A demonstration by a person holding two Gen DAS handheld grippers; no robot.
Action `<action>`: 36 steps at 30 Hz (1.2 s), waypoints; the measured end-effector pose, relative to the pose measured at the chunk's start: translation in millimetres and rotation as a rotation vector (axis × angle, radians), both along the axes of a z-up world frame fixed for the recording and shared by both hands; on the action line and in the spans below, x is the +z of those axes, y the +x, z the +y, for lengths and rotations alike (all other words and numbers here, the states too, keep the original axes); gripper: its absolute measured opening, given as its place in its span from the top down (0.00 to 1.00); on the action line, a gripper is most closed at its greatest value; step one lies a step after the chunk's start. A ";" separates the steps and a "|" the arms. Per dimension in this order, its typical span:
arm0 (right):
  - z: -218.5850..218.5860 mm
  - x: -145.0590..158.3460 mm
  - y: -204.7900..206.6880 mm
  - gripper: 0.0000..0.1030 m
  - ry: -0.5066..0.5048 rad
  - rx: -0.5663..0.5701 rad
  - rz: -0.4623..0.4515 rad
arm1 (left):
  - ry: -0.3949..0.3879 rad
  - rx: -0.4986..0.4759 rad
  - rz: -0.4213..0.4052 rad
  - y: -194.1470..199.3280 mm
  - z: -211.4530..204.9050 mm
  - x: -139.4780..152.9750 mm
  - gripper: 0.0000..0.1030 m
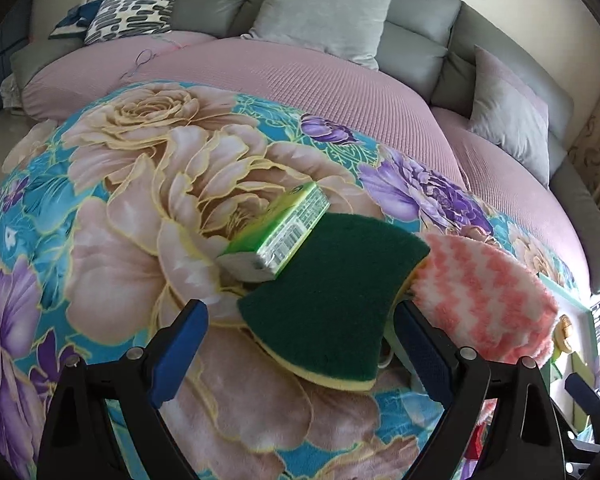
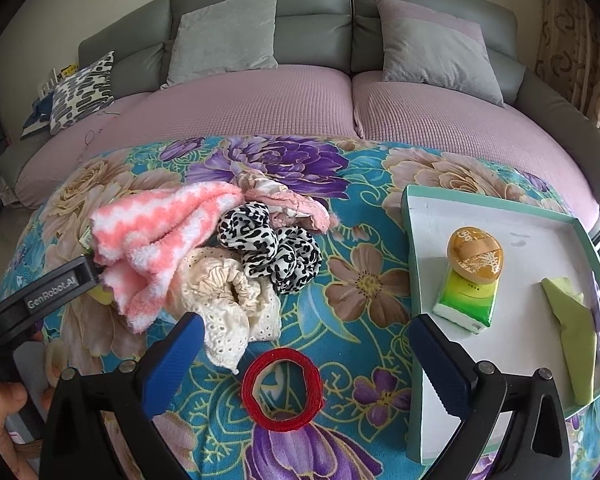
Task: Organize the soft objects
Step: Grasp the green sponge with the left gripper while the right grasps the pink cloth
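Observation:
In the left wrist view a dark green scouring sponge (image 1: 332, 300) with a yellow underside lies on the flowered blanket (image 1: 120, 208). My left gripper (image 1: 300, 332) is open, its blue pads standing either side of the sponge without pressing it. A green tissue pack (image 1: 276, 236) leans on the sponge's far edge, and a pink-and-white fluffy cloth (image 1: 484, 296) lies to its right. My right gripper (image 2: 306, 328) is open just above a red hair ring (image 2: 282, 386). Beyond it lies a pile: pink-white fluffy cloth (image 2: 160, 248), leopard scrunchie (image 2: 272, 248), cream lace piece (image 2: 228, 300).
A white tray with a teal rim (image 2: 410, 248) on the right holds a green tissue pack (image 2: 468, 300), an orange pouch (image 2: 476, 254) on top of it and a pale green cloth (image 2: 572, 328). Grey cushions (image 2: 224, 36) lean on the sofa back. A person's fingers (image 2: 4, 400) show at lower left.

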State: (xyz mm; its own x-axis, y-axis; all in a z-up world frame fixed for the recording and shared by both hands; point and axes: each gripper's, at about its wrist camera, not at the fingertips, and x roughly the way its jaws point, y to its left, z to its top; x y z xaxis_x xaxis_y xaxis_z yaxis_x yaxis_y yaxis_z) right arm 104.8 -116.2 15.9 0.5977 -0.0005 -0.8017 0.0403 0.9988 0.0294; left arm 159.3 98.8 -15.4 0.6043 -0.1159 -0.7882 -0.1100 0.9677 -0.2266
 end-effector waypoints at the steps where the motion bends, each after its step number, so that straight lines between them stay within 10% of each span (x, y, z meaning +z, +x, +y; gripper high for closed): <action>1: -0.1 -0.4 0.6 0.00 0.000 0.000 0.001 | -0.006 -0.002 -0.005 1.5 0.4 -0.6 0.10; 5: -0.2 -0.8 1.7 0.00 0.001 -0.001 0.001 | -0.067 -0.032 -0.017 2.7 3.6 -4.2 0.24; 29: 36.5 34.1 1.8 0.00 0.161 0.134 -0.151 | -0.068 -0.012 0.007 -14.1 16.0 2.9 0.29; 36: 50.8 23.5 17.5 0.17 0.183 0.164 -0.121 | -0.075 0.029 0.011 -19.8 28.4 7.9 0.29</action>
